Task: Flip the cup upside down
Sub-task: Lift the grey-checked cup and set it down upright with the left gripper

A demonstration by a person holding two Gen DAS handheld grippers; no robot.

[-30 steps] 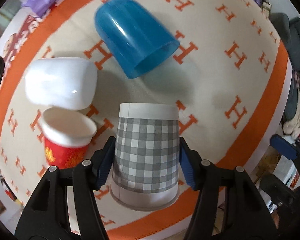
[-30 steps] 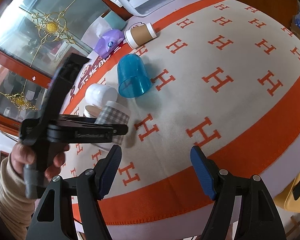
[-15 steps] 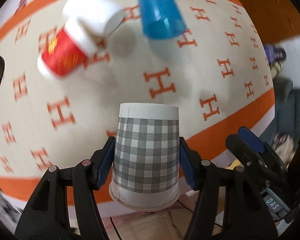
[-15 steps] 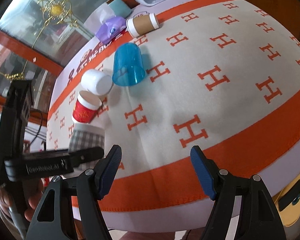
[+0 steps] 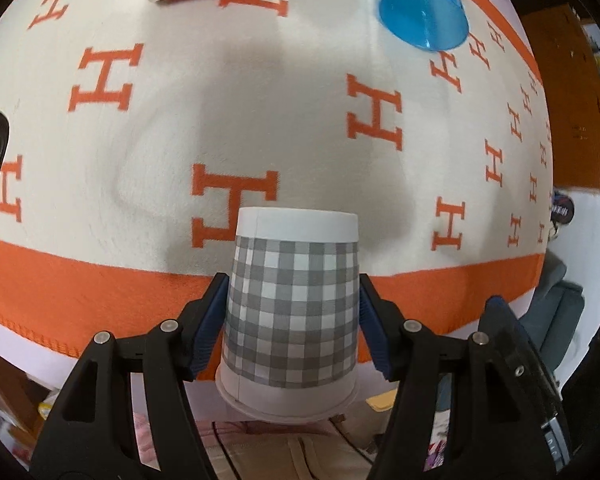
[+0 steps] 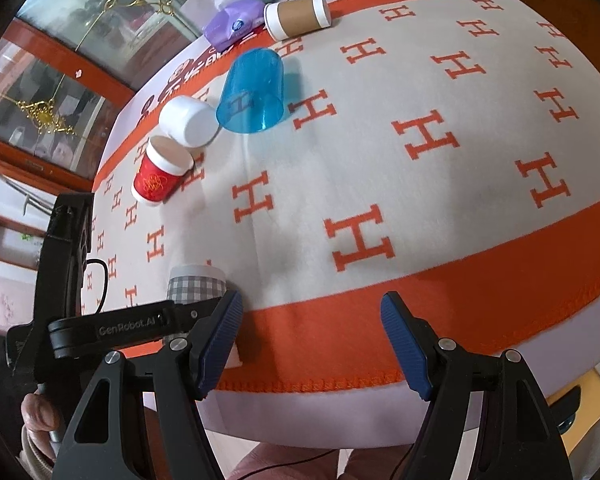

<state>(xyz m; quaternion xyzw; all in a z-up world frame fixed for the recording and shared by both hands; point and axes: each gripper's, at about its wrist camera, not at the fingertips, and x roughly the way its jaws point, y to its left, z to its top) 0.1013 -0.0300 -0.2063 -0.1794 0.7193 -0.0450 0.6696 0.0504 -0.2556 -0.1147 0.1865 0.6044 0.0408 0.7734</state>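
The left tongs (image 5: 294, 322) are clamped on a checked paper cup (image 5: 292, 312), held near the table (image 5: 260, 100) edge, seemingly to set it down rim-first. The right tongs (image 6: 312, 344) hang apart, holding nothing.

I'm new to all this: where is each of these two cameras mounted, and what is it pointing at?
Left wrist: sits on the left gripper, looking along its fingers, which clamp the checked cup above the blanket's near edge.
Right wrist: sits on the right gripper, open and holding nothing, facing across the blanket; the person's hand shows.
Both show the checked cup, blue cup and red cup.
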